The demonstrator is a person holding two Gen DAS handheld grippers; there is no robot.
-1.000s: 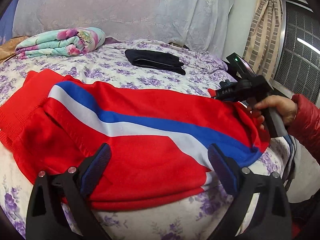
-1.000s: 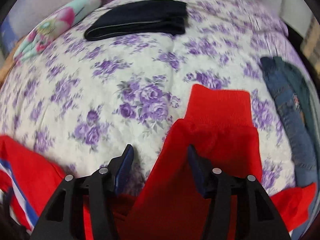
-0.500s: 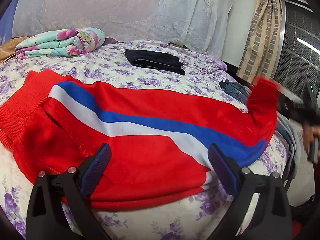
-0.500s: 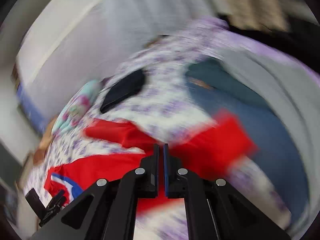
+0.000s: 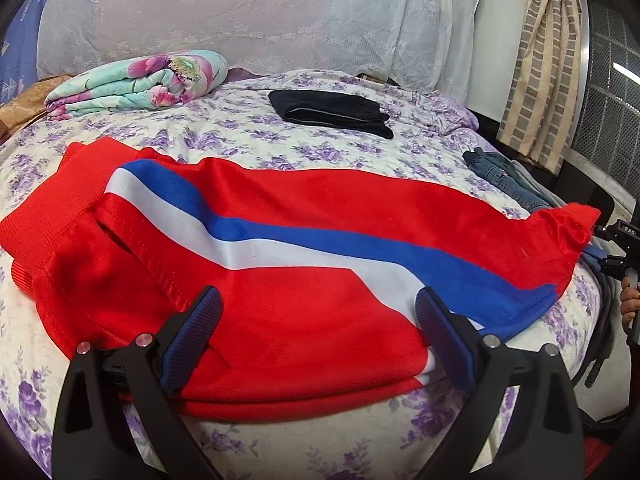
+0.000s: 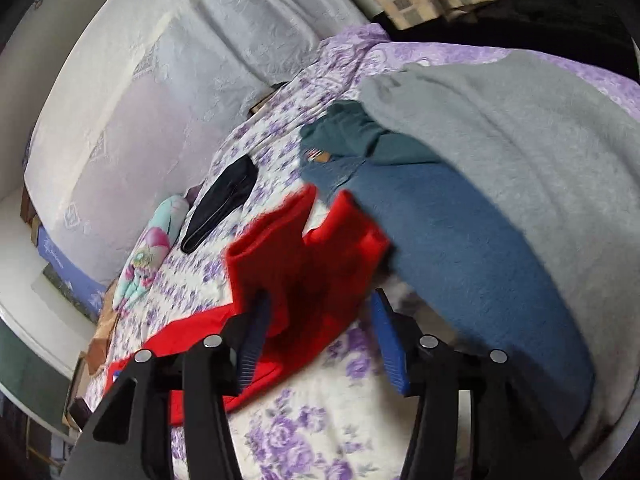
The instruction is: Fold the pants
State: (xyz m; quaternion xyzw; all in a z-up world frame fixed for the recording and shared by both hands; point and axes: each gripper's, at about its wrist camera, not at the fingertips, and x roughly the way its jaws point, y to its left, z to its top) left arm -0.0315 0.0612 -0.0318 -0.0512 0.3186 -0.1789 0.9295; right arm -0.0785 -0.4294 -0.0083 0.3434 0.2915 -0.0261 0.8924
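Note:
Red pants with a blue and white stripe lie folded lengthwise across the flowered bed, waistband at the left, leg ends at the right edge. My left gripper is open just above the pants' near edge, holding nothing. In the right wrist view the red leg cuffs lie loose on the bed in front of my right gripper, which is open and apart from them. The right gripper also shows at the far right of the left wrist view.
A folded black garment and a folded floral blanket lie at the back of the bed. Blue jeans and a grey garment lie at the right edge. A curtain hangs at the right.
My right gripper shut on the leg cuffs, pulled them out to the right, then opened and let them go. The left gripper has not moved.

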